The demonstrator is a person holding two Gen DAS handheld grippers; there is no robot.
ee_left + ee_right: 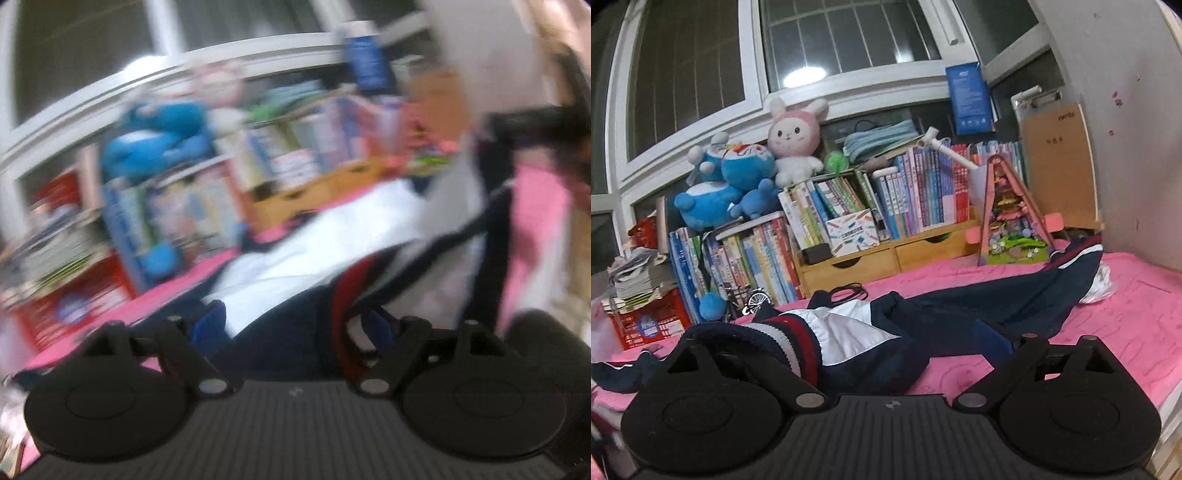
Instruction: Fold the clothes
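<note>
We are seeing a navy, white and red striped-hem fabric jacket [857, 332] lying spread on the pink quilted bedspread [1108, 332]. Our right gripper [897, 347] is gaping wide over its hem; our blurred left gripper [295, 325] is also spread around the cloth.

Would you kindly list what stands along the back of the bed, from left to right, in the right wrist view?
Red crate → blue plush toys → pink bunny plush → wooden drawer shelf → pink triangular dollhouse → cardboard box.

Dark barred window [827, 40] above crammed bookshelves [849, 218]
</note>
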